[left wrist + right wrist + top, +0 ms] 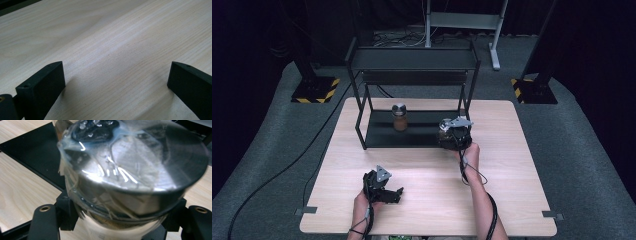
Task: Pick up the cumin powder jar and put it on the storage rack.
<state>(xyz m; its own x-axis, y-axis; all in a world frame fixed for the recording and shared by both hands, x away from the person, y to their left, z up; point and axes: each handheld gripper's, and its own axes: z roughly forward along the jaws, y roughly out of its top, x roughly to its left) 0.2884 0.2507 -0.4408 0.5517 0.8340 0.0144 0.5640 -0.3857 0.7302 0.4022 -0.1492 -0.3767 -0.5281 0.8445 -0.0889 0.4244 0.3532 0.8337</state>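
- Two jars are in sight. One jar (400,118), with a round silver lid and brown contents, stands upright on the bottom shelf of the black rack (412,59), left of the shelf's middle.
- The second jar (130,170) is pinched in the right gripper (454,134), at the right front corner of the rack's bottom shelf. In the right gripper view the two black jaws press against its sides just under the metal lid, which is covered in crinkled clear film or tape.
- One rack stands at the far half of the wooden table (512,180); it has a bottom shelf and a top shelf.
- Two grippers are in use, one in each hand. The left gripper (382,187) sits low over the near left part of the table, well apart from the rack and both jars.
- In the left gripper view its two jaws stand spread wide, with bare wood between them.
- Two yellow-and-black striped floor plates (314,91) lie on the grey carpet beyond the table, one at each side.
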